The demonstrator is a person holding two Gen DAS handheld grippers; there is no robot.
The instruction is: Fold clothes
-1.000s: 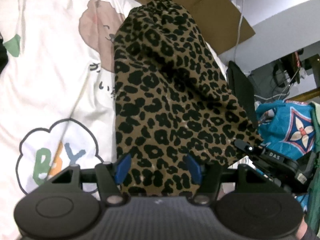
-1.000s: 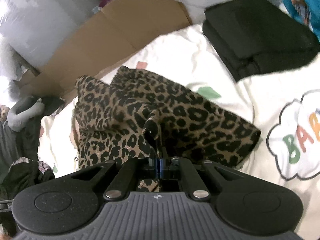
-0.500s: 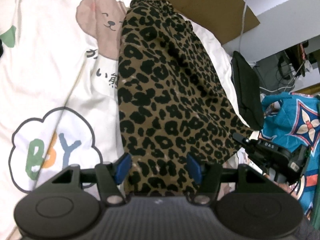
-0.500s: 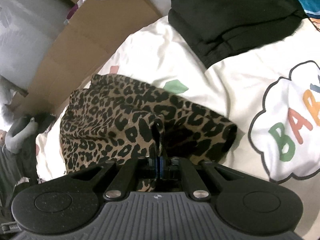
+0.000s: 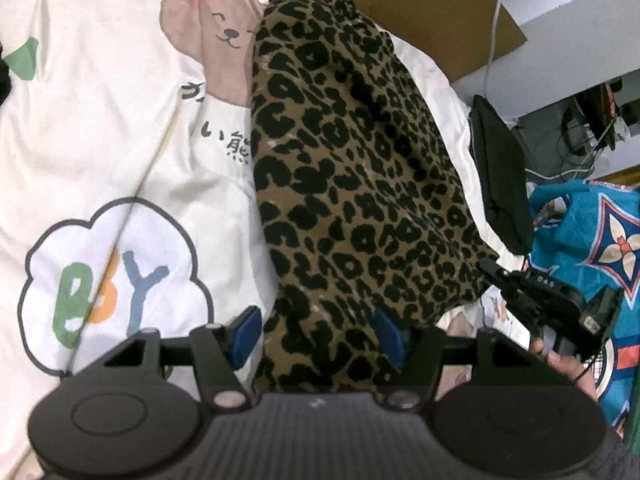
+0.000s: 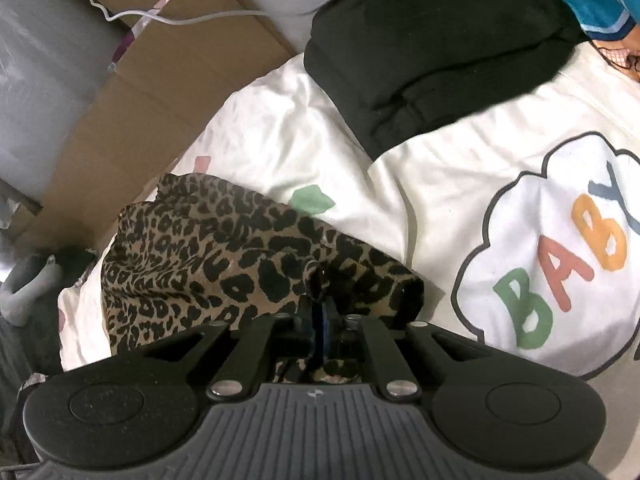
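**Leopard Garment: Release at the Fold**

Jaws of the right gripper [image 6: 320, 320] are opening; the gap between the blue pads is narrow, and a small peak of the leopard-print garment [image 6: 224, 256] sits between them. Whether the pads press on that cloth cannot be told from the right wrist view. Jaws of the left gripper [image 5: 316, 336] stand spread, with the near end of the garment running between the two blue pads [image 5: 244, 334]; neither pad visibly presses on it.

**Position of the workpiece.** The garment lies as a long folded strip on the printed white bedsheet [image 5: 100, 120], beside the bear print [image 5: 212, 44] and near the "BABY" cloud print [image 6: 560, 256]. A folded black garment [image 6: 432, 44] rests well apart, toward the sheet's far edge, with flattened cardboard [image 6: 132, 92] beyond.

**Handling properties.** Judged from its drape and soft creases, the fabric is light, limp and thin. It offers no stiffness; any unsupported span is likely to sag or slide out of the fold.

**Grip points.** Take hold at corners or along the folded edge, pinching all layers together. Mid-panel grips are likely to lift a single layer only.
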